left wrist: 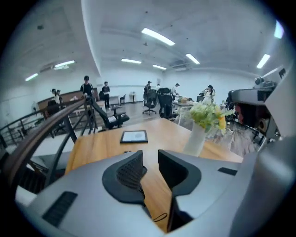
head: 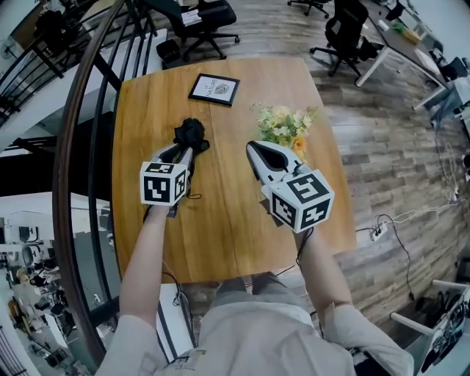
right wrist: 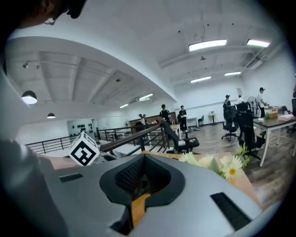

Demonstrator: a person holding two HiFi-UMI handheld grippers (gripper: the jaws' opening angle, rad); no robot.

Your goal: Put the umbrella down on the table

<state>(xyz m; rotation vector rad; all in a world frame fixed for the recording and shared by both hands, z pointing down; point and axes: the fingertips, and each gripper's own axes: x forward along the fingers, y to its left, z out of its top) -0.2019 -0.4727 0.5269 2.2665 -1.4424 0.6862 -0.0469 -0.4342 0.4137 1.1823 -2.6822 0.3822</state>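
Note:
The folded black umbrella (head: 191, 134) lies on the wooden table (head: 235, 235), its thin strap (head: 192, 196) trailing toward me. My left gripper (head: 183, 152) hovers over its near end. In the left gripper view the jaws of the left gripper (left wrist: 150, 157) stand a narrow gap apart, with only table wood between them and a black cord (left wrist: 159, 217) showing below. My right gripper (head: 251, 145) hangs to the right of the umbrella and apart from it. The pads of the right gripper (right wrist: 144, 157) meet at the tips with nothing held.
A white vase of flowers (head: 283, 126) (left wrist: 196, 136) stands just beyond the right gripper. A framed picture (head: 214, 89) (left wrist: 134, 136) lies at the table's far side. A dark curved railing (head: 81, 147) runs past the left edge. Office chairs (head: 198, 22) stand beyond the table.

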